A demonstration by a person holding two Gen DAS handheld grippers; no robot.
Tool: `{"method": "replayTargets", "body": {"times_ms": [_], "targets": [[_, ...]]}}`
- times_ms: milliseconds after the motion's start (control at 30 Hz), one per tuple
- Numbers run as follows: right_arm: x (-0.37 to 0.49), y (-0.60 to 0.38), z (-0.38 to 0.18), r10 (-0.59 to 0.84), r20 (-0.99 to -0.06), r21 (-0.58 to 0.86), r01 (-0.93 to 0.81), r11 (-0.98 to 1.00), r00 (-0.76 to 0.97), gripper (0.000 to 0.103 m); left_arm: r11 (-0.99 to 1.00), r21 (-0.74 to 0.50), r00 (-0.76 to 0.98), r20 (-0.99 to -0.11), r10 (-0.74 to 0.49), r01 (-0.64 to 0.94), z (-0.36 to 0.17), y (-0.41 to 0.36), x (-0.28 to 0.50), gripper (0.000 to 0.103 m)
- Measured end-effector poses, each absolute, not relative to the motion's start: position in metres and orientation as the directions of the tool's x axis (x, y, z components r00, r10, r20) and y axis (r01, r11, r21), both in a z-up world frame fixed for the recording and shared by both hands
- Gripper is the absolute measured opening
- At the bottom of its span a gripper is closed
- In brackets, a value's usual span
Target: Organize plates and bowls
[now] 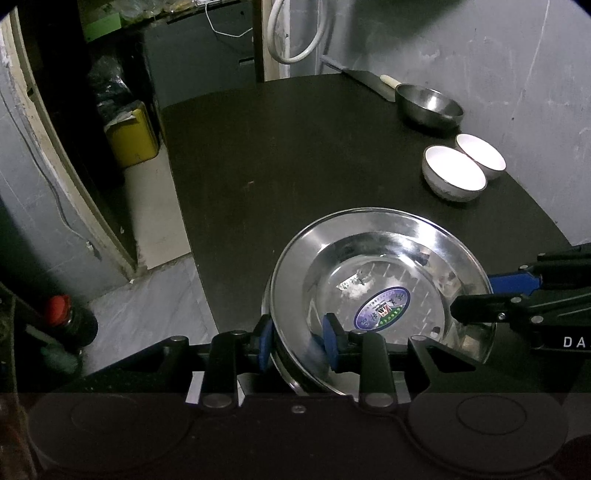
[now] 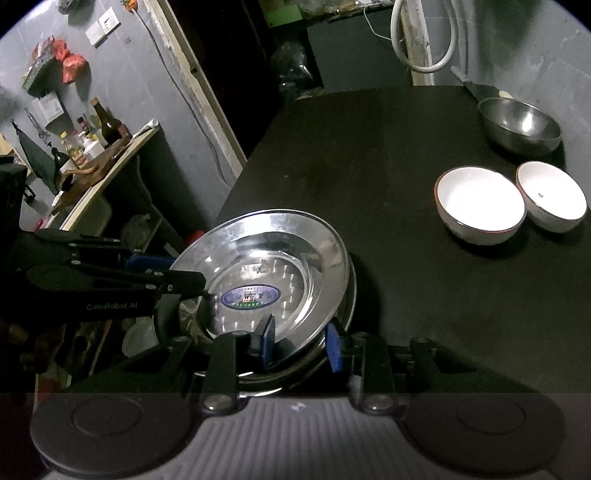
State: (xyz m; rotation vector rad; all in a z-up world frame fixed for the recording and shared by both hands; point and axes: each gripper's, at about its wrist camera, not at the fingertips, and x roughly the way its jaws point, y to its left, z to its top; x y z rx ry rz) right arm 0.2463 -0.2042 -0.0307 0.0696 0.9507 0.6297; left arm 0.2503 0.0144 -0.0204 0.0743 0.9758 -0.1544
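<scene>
A stack of shiny steel plates (image 1: 388,258) (image 2: 258,254), the top one carrying an oval sticker, sits near the left edge of the dark table (image 1: 295,147) (image 2: 369,166). My left gripper (image 1: 297,341) (image 2: 188,271) straddles the near-left rim, and its blue pads lie against the rim inside and outside. My right gripper (image 2: 300,343) (image 1: 471,297) straddles the rim on the other side with its pads slightly slack, not pressing. Two white bowls (image 1: 453,171) (image 2: 480,201) stand side by side at the right. A steel bowl (image 1: 428,103) (image 2: 519,123) stands behind them.
A cleaver with a pale handle (image 1: 369,83) lies at the table's far right by the wall. Off the left edge are a yellow container (image 1: 131,134) on the floor, a red-capped bottle (image 1: 61,314) and a shelf of bottles (image 2: 88,136). A white hose (image 1: 295,33) hangs on the back wall.
</scene>
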Motion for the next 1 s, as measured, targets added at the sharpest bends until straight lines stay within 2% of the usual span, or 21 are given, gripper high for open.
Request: {"method": "replayTargets", "body": {"times_ms": [1000], "targets": [[0.2445,-0.1942,-0.0296,0.529,-0.758,0.296,-0.521,0.800,0.382,0.037,0.984,0.025,0.539,-0.839,-0.075,0.176,-0.0266,0.0078,0.2531,0.035]]}}
